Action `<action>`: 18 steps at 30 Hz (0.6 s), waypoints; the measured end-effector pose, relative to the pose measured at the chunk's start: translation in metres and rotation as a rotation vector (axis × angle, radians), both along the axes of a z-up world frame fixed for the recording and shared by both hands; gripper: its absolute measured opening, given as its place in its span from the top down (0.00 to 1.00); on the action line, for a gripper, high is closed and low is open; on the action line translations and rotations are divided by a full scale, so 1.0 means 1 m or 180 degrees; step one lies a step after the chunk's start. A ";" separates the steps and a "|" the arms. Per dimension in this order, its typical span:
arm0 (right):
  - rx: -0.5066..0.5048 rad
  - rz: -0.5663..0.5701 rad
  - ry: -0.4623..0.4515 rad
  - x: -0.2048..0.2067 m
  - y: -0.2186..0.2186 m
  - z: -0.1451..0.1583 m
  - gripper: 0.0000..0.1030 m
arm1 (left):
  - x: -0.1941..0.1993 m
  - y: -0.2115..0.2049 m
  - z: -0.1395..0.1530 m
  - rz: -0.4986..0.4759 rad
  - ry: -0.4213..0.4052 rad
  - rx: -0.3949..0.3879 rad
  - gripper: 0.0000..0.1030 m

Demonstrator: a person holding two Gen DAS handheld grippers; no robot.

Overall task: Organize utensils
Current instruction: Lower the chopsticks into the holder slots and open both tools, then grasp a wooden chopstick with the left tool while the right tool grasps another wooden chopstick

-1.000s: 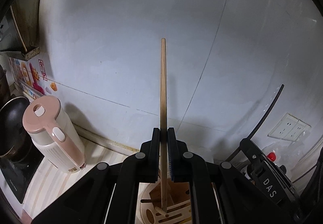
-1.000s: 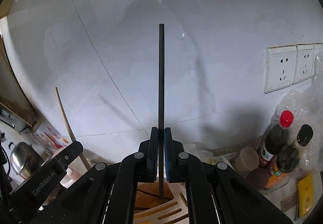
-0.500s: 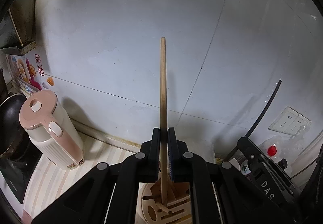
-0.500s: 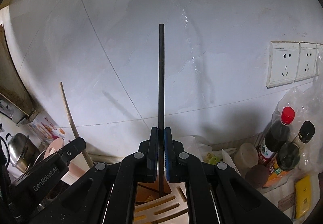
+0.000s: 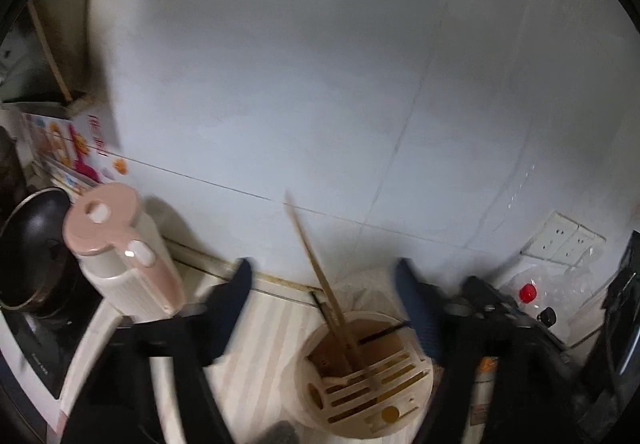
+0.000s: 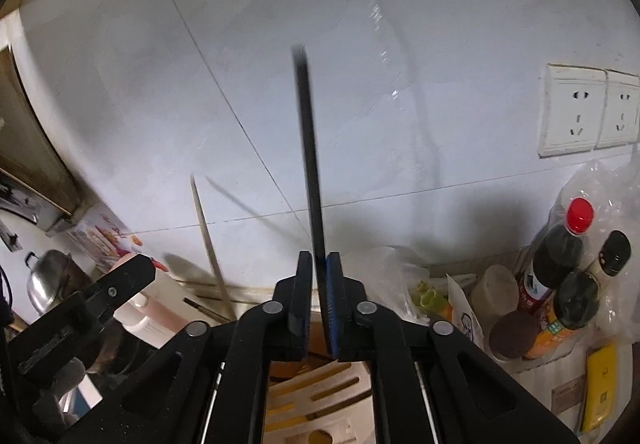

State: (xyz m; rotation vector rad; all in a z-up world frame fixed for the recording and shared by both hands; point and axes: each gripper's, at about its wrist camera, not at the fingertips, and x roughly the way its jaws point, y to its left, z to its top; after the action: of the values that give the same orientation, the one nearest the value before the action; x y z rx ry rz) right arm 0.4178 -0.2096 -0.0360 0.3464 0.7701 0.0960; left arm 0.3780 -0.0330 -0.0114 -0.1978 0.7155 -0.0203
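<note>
My left gripper (image 5: 324,272) is wide open and empty above a round beige utensil holder (image 5: 400,420) with a slotted lid. A wooden chopstick (image 5: 320,276) stands in the holder, leaning up to the left; it also shows in the right wrist view (image 6: 210,248). A black chopstick lies across the holder's rim (image 5: 380,334). My right gripper (image 6: 318,300) has its jaws slightly parted around a black chopstick (image 6: 310,156), which is blurred and tilts a little left. The holder's lid (image 6: 316,404) lies just below it.
A pink and white kettle (image 5: 120,248) and a black pan (image 5: 28,244) stand at the left. Sauce bottles (image 6: 560,256), a plastic bag and wall sockets (image 6: 588,108) are at the right. The tiled wall is close behind.
My left gripper has opened wide and let go of the wooden chopstick, which now stands leaning in the holder. My right gripper's jaws have parted a little and the black chopstick has tilted.
</note>
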 end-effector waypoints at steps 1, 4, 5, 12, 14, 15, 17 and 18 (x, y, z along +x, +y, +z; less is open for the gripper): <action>0.0014 -0.0029 -0.0015 -0.005 -0.005 0.005 0.73 | -0.006 0.003 0.004 0.0015 -0.0046 0.0039 0.25; 0.0036 -0.0097 -0.0057 -0.021 -0.015 0.018 0.65 | -0.020 0.010 0.008 0.0048 -0.0059 0.0166 0.18; 0.0053 -0.0099 -0.0068 -0.028 -0.019 0.023 0.64 | -0.024 0.014 0.007 0.0069 -0.0057 0.0182 0.14; 0.0119 -0.0093 0.0241 -0.061 -0.036 0.021 0.62 | -0.053 0.033 -0.017 0.0261 0.0069 0.0405 0.00; 0.0132 -0.0060 0.0399 -0.073 -0.040 0.010 0.61 | -0.058 0.035 -0.033 0.0264 0.0198 0.0481 0.00; 0.0135 -0.0041 0.0449 -0.080 -0.041 0.003 0.59 | -0.062 0.036 -0.045 0.0256 0.0294 0.0502 0.00; 0.0062 -0.0026 0.0552 -0.095 -0.045 -0.012 0.56 | -0.070 0.039 -0.066 0.0259 0.0468 0.0526 0.00; 0.0017 -0.0021 0.0621 -0.104 -0.046 -0.024 0.56 | -0.074 0.040 -0.079 0.0257 0.0569 0.0549 0.00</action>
State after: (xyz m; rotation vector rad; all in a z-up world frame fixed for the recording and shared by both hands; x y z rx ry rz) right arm 0.3141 -0.2552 -0.0595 0.3669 0.9618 0.0584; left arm 0.3036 0.0066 -0.0908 -0.0633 0.8825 0.1372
